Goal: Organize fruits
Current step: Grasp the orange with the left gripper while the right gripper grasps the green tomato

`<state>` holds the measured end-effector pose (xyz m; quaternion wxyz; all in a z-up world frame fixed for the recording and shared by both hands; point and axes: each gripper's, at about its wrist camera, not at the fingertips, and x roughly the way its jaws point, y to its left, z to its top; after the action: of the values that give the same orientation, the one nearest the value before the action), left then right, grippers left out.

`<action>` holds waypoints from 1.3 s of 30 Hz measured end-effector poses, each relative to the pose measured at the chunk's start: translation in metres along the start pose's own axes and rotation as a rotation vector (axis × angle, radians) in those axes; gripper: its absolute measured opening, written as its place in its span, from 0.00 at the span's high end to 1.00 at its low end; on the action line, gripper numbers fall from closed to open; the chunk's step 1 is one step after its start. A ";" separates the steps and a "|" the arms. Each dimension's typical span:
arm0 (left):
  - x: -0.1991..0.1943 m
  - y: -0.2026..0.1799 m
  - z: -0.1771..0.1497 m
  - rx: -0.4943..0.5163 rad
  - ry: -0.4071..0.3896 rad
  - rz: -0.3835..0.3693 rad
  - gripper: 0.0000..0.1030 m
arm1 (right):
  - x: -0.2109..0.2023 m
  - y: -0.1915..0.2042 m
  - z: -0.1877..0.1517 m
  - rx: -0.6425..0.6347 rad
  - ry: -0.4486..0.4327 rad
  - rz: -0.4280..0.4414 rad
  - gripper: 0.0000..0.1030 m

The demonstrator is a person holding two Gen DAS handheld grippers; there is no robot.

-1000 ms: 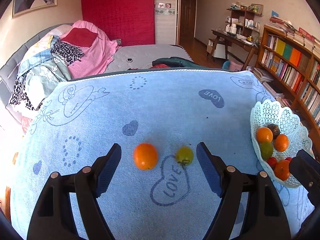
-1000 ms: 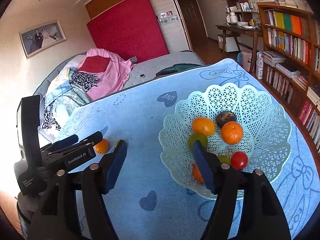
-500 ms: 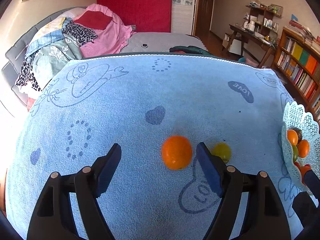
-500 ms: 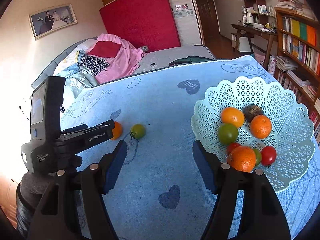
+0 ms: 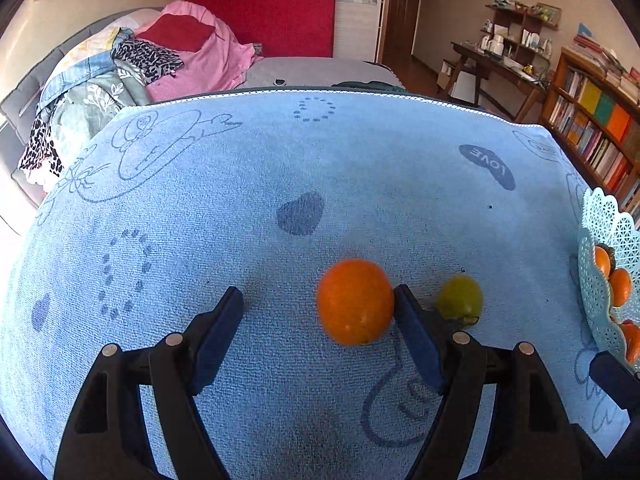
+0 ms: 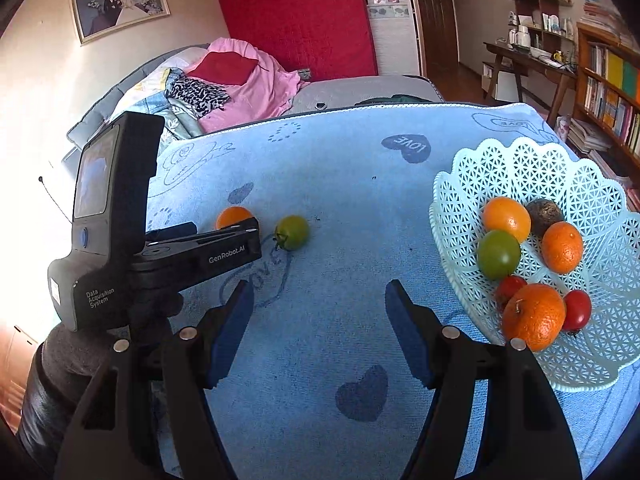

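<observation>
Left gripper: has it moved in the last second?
Yes. The left gripper has shifted left over the towel: the orange now sits against its right finger, with the green tomato outside.

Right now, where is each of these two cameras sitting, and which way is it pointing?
Left wrist view: sits on the left gripper, looking along its open fingers at the orange and green tomato on the blue towel.
Right wrist view: sits on the right gripper, its open fingers over the towel, basket on its right, left gripper at left.
Shared: orange, tomato, towel, basket, bed.
</observation>
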<state>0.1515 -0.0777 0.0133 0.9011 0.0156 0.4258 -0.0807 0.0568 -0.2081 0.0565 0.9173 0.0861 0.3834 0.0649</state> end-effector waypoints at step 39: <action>-0.018 0.028 0.011 -0.031 -0.039 0.063 0.64 | 0.081 0.030 0.027 -0.089 0.101 -0.043 0.39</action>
<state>0.1533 -0.0484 0.0326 0.9114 0.0135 0.4086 -0.0459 0.1310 -0.1673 0.0258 0.9009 0.0334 0.4276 0.0664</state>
